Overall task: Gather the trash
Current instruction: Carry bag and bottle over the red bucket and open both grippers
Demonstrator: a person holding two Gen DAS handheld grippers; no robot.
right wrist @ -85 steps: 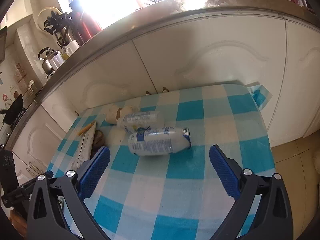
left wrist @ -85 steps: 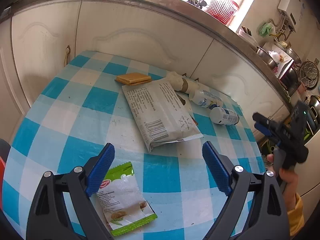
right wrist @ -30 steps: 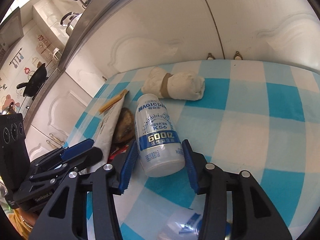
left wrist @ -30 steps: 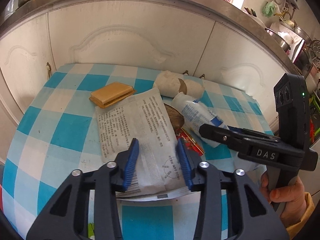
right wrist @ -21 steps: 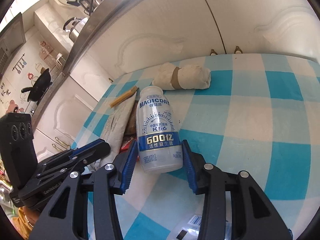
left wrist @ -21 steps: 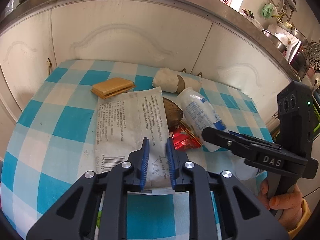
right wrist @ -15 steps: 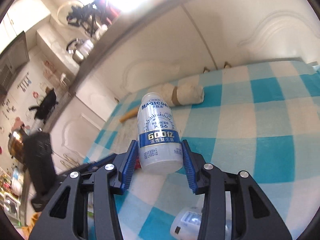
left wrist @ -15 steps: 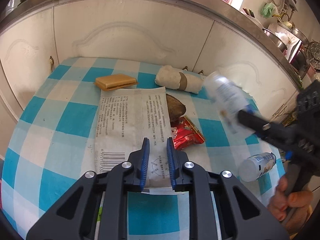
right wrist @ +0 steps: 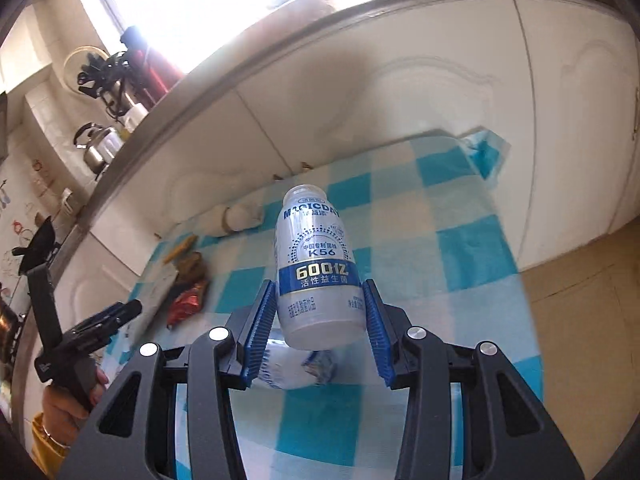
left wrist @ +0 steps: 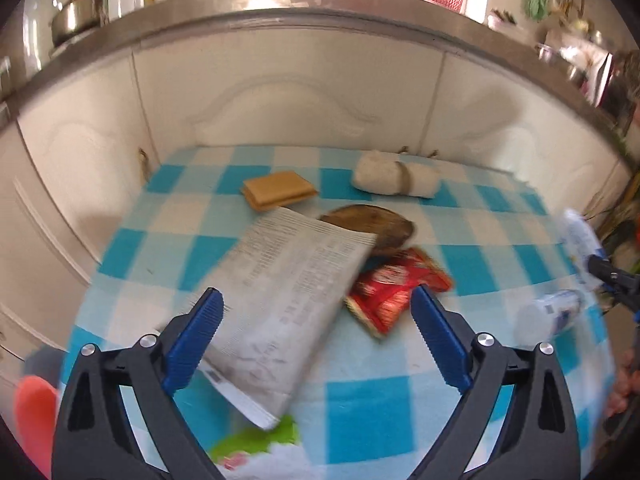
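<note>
In the left wrist view my left gripper [left wrist: 316,292] has its jaws opening wide. The grey printed bag [left wrist: 292,288] lies tilted and blurred between them, and neither pad presses on it. A red wrapper [left wrist: 394,288] and a brown scrap [left wrist: 372,226] lie just beyond the bag. A green packet [left wrist: 256,444] peeks out under its near corner. My right gripper [right wrist: 319,286] is shut on a white bottle [right wrist: 316,272] with a blue band and holds it upright above the checked table [right wrist: 460,248]. A second white bottle [right wrist: 296,368] lies on the cloth beneath it.
A tan block [left wrist: 276,192] and a rolled white cloth [left wrist: 394,178] lie near the table's far edge, by the white cabinets [left wrist: 288,92]. The table's right edge drops to the bare floor [right wrist: 580,300]. Something orange-red [left wrist: 34,416] stands low at the left.
My left jaws pinched the grey bag, then sprang wide, and the bag has swung askew. My right gripper lifted the bottle off the table and carried it right, away from the pile.
</note>
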